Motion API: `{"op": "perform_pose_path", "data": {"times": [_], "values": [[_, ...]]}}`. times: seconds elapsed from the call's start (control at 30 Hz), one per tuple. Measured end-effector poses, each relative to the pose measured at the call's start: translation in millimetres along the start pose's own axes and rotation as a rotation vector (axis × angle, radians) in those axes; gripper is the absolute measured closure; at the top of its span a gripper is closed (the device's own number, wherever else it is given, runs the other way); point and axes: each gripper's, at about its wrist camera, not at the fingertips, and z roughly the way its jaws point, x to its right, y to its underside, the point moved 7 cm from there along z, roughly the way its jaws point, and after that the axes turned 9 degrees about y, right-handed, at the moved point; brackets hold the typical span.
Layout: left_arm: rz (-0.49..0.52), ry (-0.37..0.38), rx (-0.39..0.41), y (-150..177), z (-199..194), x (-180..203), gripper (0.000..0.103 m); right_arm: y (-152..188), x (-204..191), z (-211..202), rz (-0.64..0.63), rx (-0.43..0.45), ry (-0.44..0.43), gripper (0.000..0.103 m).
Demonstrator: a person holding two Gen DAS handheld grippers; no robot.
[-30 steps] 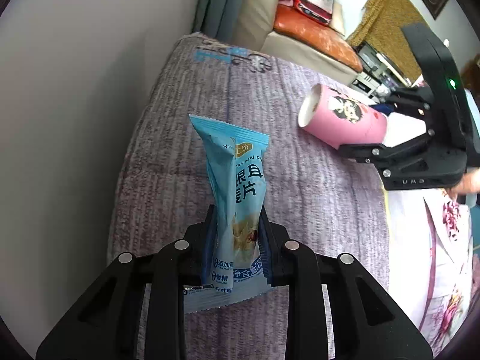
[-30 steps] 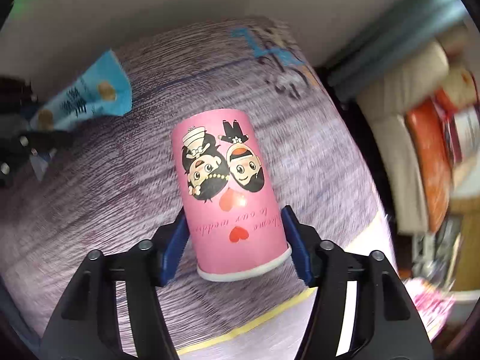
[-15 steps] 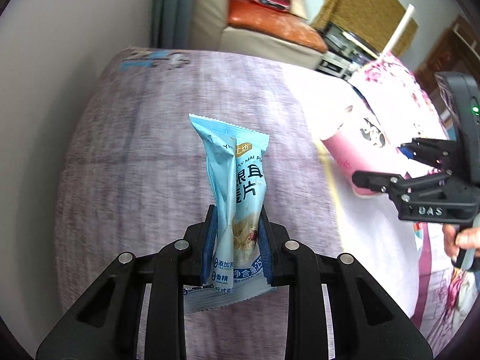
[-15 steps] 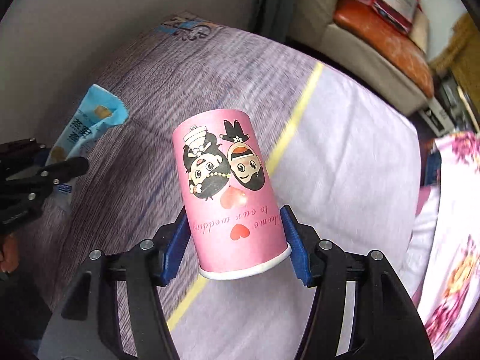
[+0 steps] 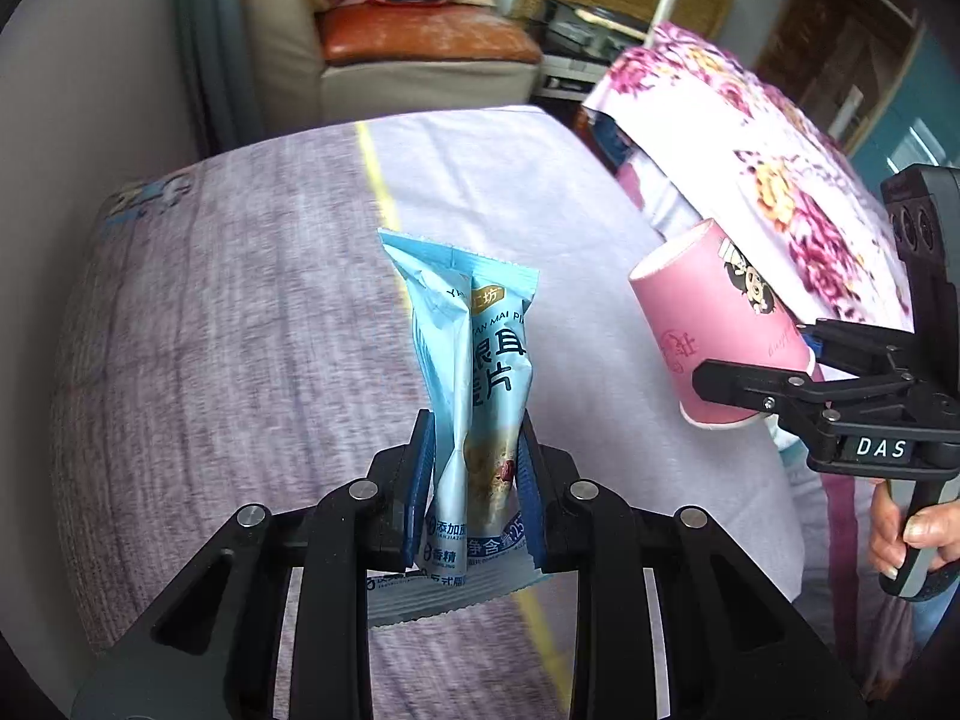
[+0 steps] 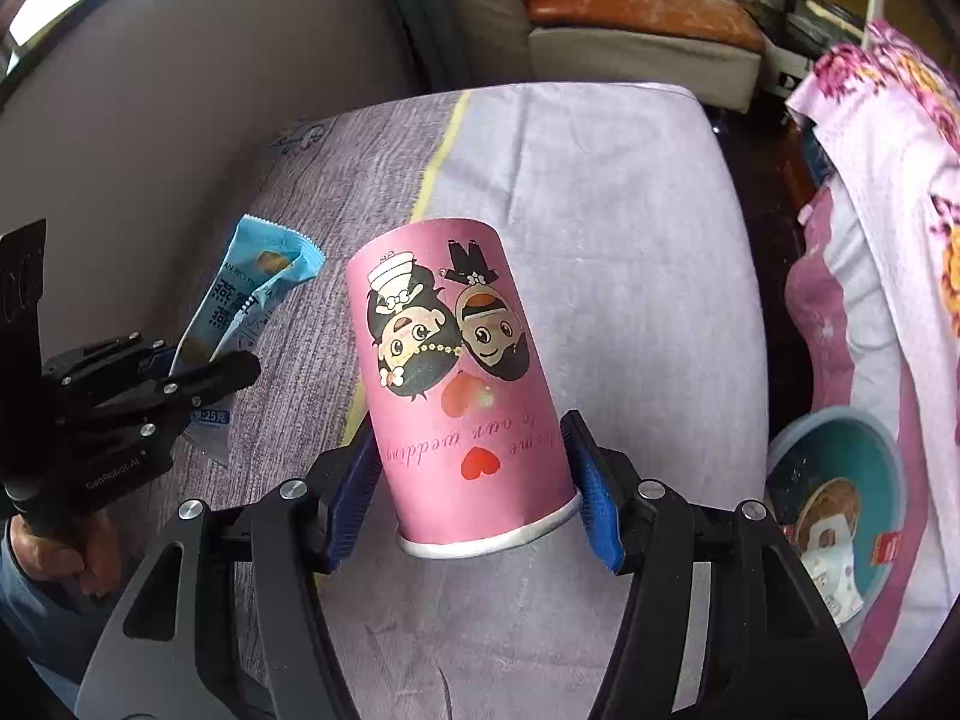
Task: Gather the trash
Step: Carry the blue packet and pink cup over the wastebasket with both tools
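Trash is already in both jaws, blue snack wrapper pinched in your left gripper and pink paper cup clamped by its base in your right gripper, so don't crush the cup while carrying.

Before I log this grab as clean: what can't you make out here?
- Pink paper cup: its inside is hidden in both views, turned away.
- Blue snack wrapper: whether empty; sealed foil hides it.
- Round teal container: contents unclear, cut off by the floral cloth in the right wrist view.
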Motion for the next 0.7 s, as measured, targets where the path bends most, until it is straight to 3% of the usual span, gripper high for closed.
{"op": "perform_pose_path", "data": {"times": [0.27,0.4,0.7], "values": [[0.118,0.078,-0.041,-12.7,43.3,97.8,0.076,35.6,98.6,-37.3,0.224,0.082,0.048,0.046],[0.158,0.135,-0.068,-13.5,69.1,147.5,0.076,63.3,157.9,-62.6,0.324,0.118,0.115,0.046],[0.218,0.194,-0.139,-5.5,125.2,238.2,0.076,109.8,244.0,-83.3,0.441,0.142,0.186,0.045]]}}
